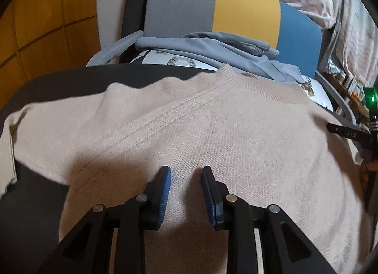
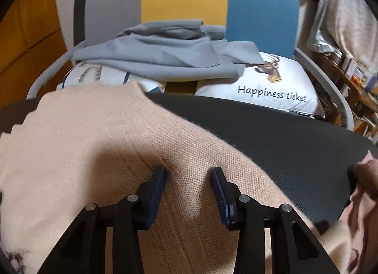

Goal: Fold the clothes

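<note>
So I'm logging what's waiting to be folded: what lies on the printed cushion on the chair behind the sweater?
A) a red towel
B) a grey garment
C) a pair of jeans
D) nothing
B: a crumpled grey garment lies on the cushion, beyond the beige sweater.

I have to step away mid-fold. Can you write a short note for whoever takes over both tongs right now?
Left tongs: open, tips on the middle of the beige sweater, gripping nothing.
Right tongs: open, over the sweater's right edge, gripping nothing.
The sweater lies spread on the black table.
The grey garment lies unfolded on the chair behind.
Done: no fold is visible.
Left: fold both.
</note>
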`<state>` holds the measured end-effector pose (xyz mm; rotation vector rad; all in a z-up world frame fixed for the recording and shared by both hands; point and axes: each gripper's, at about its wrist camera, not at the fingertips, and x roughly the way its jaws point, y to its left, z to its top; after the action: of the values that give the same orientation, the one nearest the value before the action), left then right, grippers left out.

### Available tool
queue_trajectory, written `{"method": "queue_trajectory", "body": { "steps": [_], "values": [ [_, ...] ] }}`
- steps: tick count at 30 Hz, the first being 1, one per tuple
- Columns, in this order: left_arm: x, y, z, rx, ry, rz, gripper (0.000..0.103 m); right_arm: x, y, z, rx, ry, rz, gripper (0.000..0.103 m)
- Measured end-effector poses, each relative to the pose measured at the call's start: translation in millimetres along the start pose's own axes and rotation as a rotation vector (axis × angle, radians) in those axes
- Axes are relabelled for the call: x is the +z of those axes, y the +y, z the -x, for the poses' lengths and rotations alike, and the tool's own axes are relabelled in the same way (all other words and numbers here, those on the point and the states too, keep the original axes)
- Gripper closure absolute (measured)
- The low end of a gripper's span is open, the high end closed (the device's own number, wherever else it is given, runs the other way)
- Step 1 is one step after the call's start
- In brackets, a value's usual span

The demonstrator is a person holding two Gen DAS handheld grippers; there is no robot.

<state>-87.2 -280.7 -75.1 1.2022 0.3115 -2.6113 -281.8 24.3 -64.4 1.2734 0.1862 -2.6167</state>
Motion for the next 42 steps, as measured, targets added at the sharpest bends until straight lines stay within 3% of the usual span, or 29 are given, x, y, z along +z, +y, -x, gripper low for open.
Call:
{"method": "queue_trajectory", "body": {
  "steps": [3, 7, 10, 12, 15, 18, 21, 25, 31, 38, 40, 42],
  "values": [
    [-4.6, -3.5, 3.1, 0.007, -0.003, 0.002, 0.074, 2.8, 11.4, 9.4, -0.046, 0.031, 0.019, 0.061],
    [-4.8, -3.7, 5.3, 0.002, 0.006, 0.011, 0.074, -7.1, 70.6, 47.6, 0.119, -0.025, 0.111, 0.061],
    [-2.0, 9.5, 9.7, -0.072, 0.036, 0.077, 0.074, -28.5, 136.2, 51.5, 0.253, 0.005, 0.239, 0.061],
    [-2.3, 26.3, 16.2, -0.114, 0.053, 0.143, 0.074, -42.0, 161.9, 46.2, 0.252, 0.009, 0.283, 0.061],
    [-5.0, 60.5, 28.4, -0.090, 0.046, 0.208, 0.074, -63.9, 188.4, 40.2, 0.177, -0.047, 0.364, 0.050],
    [-7.4, 95.1, 42.4, 0.018, 0.012, 0.171, 0.074, -69.3, 197.8, 42.7, 0.115, -0.071, 0.416, 0.050],
    [-7.4, 129.8, 49.2, 0.111, 0.014, 0.105, 0.074, -66.0, 190.4, 41.2, 0.142, -0.063, 0.391, 0.049],
    [-6.6, 191.3, 54.4, 0.083, 0.089, 0.170, 0.074, -67.2, 190.8, 41.7, 0.142, -0.065, 0.386, 0.047],
    [-12.7, 260.0, 65.2, 0.144, 0.099, 0.248, 0.074, -70.1, 193.5, 43.3, 0.125, -0.069, 0.394, 0.046],
    [-10.5, 264.6, 48.2, 0.024, 0.125, 0.247, 0.073, -69.0, 193.2, 42.1, 0.121, -0.068, 0.397, 0.045],
    [-11.6, 258.1, 36.5, 0.065, 0.157, 0.198, 0.073, -68.4, 193.6, 42.1, 0.119, -0.067, 0.399, 0.045],
    [-13.1, 247.1, 35.5, 0.166, 0.136, 0.106, 0.072, -67.2, 194.2, 41.4, 0.118, -0.062, 0.402, 0.045]
  ]
}}
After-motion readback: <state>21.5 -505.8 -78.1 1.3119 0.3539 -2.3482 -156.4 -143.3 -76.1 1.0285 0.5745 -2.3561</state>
